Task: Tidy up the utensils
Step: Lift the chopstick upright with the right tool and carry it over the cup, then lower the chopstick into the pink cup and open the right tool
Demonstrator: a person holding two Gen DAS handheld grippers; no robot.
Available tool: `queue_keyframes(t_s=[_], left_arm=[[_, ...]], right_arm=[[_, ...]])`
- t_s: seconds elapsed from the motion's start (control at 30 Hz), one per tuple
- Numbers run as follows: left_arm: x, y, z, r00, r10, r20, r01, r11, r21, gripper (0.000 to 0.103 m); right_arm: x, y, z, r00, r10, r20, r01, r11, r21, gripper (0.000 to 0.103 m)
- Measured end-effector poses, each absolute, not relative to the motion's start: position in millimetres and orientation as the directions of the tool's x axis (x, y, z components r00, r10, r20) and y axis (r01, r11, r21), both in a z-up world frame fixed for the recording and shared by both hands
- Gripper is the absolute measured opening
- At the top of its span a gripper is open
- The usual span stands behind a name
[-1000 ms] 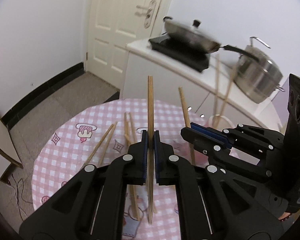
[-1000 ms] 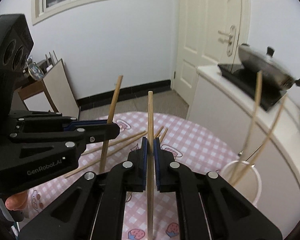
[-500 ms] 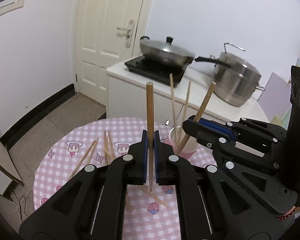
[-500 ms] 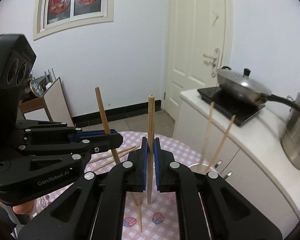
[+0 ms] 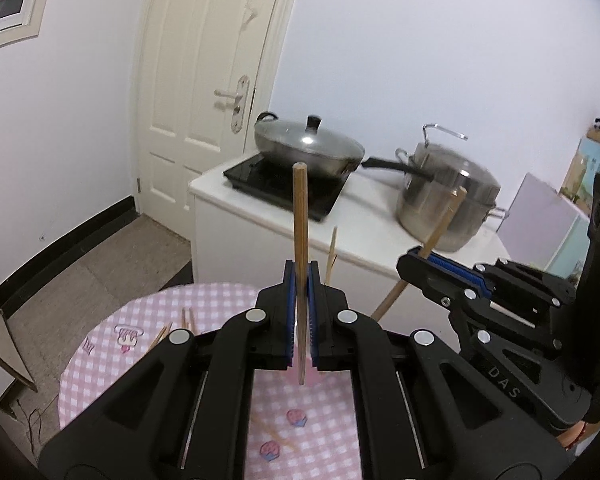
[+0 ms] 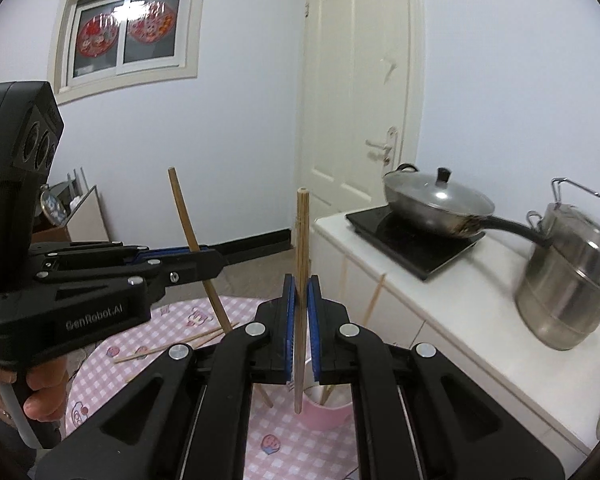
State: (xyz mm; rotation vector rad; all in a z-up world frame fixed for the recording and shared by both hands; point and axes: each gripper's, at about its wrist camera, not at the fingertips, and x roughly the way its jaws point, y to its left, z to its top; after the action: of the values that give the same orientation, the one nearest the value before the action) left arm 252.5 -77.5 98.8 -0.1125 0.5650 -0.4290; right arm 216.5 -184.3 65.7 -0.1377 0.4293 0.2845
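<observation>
My left gripper [image 5: 300, 280] is shut on a wooden chopstick [image 5: 300, 224] that stands upright above the pink checked table [image 5: 140, 320]. To its right, my right gripper [image 5: 416, 264] grips a second, slanted chopstick [image 5: 444, 228]. In the right wrist view my right gripper [image 6: 301, 292] is shut on its upright chopstick [image 6: 302, 240], whose lower end hangs just over the pink cup [image 6: 324, 414]. Thin sticks [image 6: 374, 300] lean out of that cup. My left gripper [image 6: 210, 260] holds its chopstick [image 6: 182, 212] at the left. Several loose chopsticks [image 6: 172, 346] lie on the cloth.
A white counter [image 6: 440, 308] stands right behind the table, with a black hob [image 6: 412, 240], a lidded wok [image 6: 436, 200] and a steel pot [image 6: 572, 280]. A closed door [image 5: 204, 92] and bare floor [image 5: 100, 260] are beyond. A hand [image 6: 40, 392] grips the left handle.
Both grippers have risen with their chopsticks and tilted up, so the table sits lower in view. The cup has come beneath the right gripper's chopstick.
</observation>
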Motion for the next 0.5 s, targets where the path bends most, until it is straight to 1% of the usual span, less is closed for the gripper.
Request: queue_keyframes(t_s=[0.13,0.3,0.5], left_arm=[[257,-85,112,0.789,-0.421,-0.448,0.351,0.907,-0.233,0.006],[266,-94,114,0.805,-0.421,-0.417,0.34,0.905,-0.258,0.006],[282,-107,87,0.793,-0.422,-0.439,0.332,0.904,-0.268,0.006]], right_arm=[[219,-198,73,0.886,0.229,-0.402,-0.271,0.961,-0.05,0.005],[219,-211,73,0.899,0.224,-0.375,-0.25,0.968,-0.021,0.005],[227,-220,58,0.902,0.199,-0.383,-0.221,0.975,-0.014,0.005]])
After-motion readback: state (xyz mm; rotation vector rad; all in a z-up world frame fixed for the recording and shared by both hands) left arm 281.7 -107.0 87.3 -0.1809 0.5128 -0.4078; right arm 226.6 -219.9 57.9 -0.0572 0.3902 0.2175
